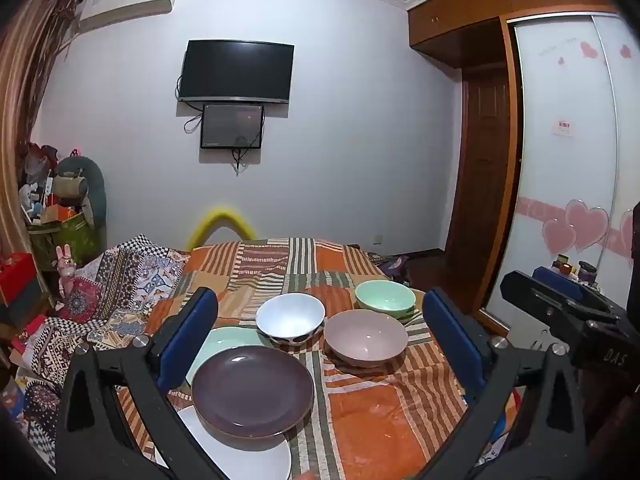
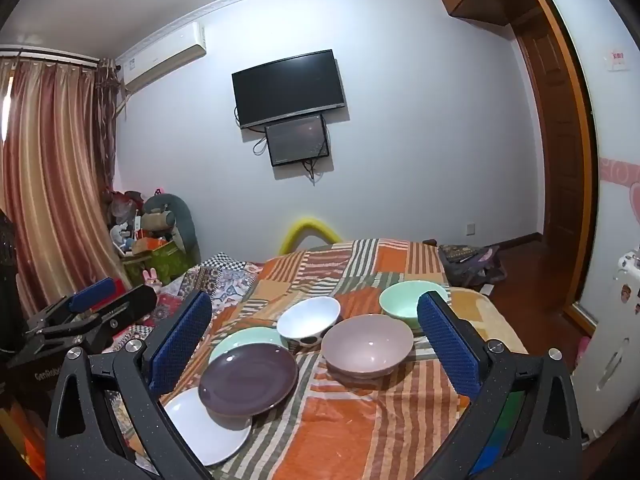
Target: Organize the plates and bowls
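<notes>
Your left gripper (image 1: pixel 320 340) hangs above the near end of the orange striped patchwork bedspread (image 1: pixel 380 412) with its blue-padded jaws spread wide and nothing between them; your right gripper (image 2: pixel 316 344) is likewise wide apart and empty. Take the round dark purple ceramic plate (image 1: pixel 252 390) as your landmark: it sits low between the left gripper's fingers, toward the left finger. Nearer to you, a flat white plate (image 1: pixel 244 454) lies partly beneath it, and just behind it a pale mint green plate (image 1: pixel 228 342) also slips under its rim. Behind and right of the purple plate stands a white bowl with dark spots on its outside (image 1: pixel 290 318), touching or nearly touching the mint plate. Right of the purple plate, apart from it, rests a dusty pink bowl (image 1: pixel 366 338), and farther back to the right a mint green bowl (image 1: pixel 385 298). On the far wall hangs a black flat television (image 1: pixel 237 71).
</notes>
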`<action>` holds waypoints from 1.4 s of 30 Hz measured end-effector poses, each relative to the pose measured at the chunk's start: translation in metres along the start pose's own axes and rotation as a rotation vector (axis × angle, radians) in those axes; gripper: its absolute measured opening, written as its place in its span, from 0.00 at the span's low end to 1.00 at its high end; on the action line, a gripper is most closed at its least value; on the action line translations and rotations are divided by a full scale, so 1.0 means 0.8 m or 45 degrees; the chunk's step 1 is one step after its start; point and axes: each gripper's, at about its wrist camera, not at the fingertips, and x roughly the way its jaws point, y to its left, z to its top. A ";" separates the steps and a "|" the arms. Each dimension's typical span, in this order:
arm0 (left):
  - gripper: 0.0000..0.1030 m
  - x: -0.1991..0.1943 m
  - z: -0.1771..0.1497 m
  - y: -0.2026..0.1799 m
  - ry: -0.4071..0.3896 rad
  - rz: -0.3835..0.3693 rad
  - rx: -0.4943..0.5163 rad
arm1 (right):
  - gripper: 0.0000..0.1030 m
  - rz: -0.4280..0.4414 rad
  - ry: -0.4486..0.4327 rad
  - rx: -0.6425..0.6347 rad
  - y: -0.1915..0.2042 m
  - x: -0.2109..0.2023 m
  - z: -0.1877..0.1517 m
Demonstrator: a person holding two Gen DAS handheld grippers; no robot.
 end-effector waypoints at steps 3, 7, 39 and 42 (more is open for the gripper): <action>1.00 0.012 0.002 -0.008 0.025 0.014 0.039 | 1.00 0.001 -0.004 0.008 0.000 0.000 0.000; 1.00 -0.002 -0.005 -0.016 -0.017 -0.009 0.049 | 1.00 -0.007 -0.003 -0.004 0.003 0.000 -0.001; 1.00 -0.002 -0.005 -0.007 -0.011 0.020 0.030 | 1.00 0.014 0.004 0.023 0.002 0.001 -0.006; 1.00 -0.003 -0.005 -0.006 -0.012 0.023 0.030 | 1.00 0.013 0.003 0.023 0.002 0.000 -0.007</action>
